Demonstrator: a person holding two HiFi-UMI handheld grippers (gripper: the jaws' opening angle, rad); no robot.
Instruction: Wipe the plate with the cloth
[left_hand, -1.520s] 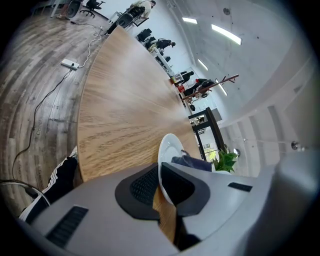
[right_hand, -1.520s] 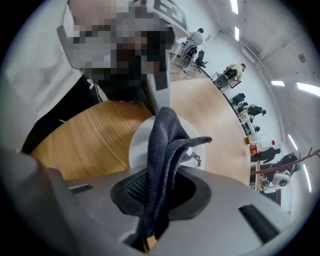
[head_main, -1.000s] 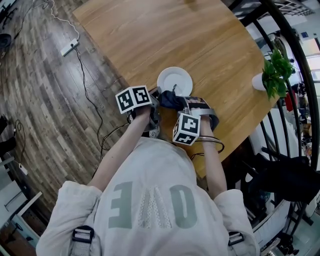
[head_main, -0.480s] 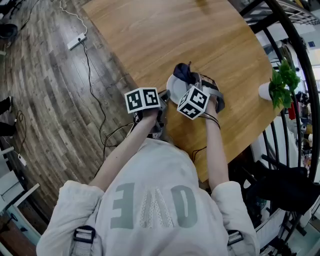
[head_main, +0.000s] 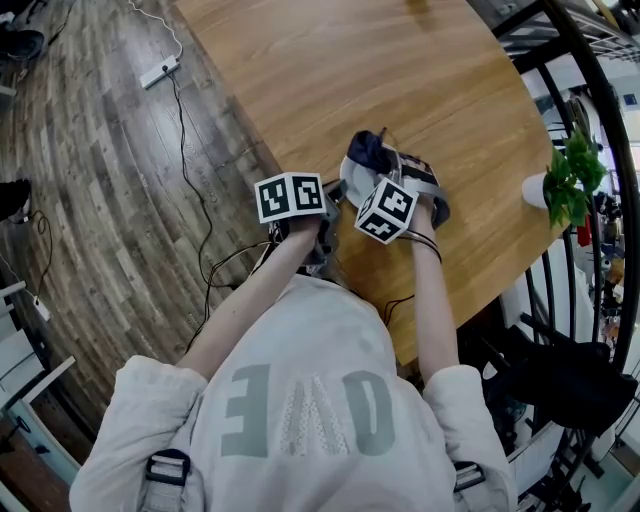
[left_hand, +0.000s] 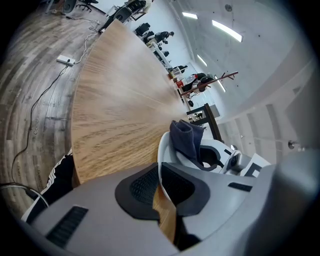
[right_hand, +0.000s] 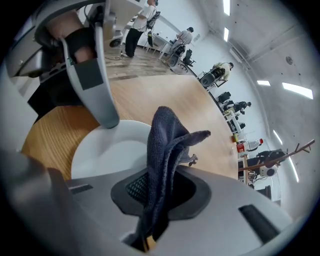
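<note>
A white plate (right_hand: 107, 150) lies near the front edge of the wooden table (head_main: 300, 70). In the head view only a sliver of the plate (head_main: 347, 181) shows under the cloth and grippers. My left gripper (left_hand: 160, 182) is shut on the plate's near rim (left_hand: 164, 150), and one of its fingers (right_hand: 95, 85) reaches onto that rim in the right gripper view. My right gripper (right_hand: 160, 192) is shut on a dark blue cloth (right_hand: 167, 145). The cloth (head_main: 367, 150) hangs bunched over the plate's far side, and it also shows as a dark bunch of cloth (left_hand: 186, 141) in the left gripper view.
A green plant in a white pot (head_main: 545, 190) stands at the table's right edge. Black railings (head_main: 600, 150) curve past on the right. A power strip (head_main: 160, 72) and cables lie on the wooden floor to the left. Bare tabletop stretches beyond the plate.
My right gripper carried the cloth from the plate's near side across to its far side. The left gripper kept its hold on the rim.
</note>
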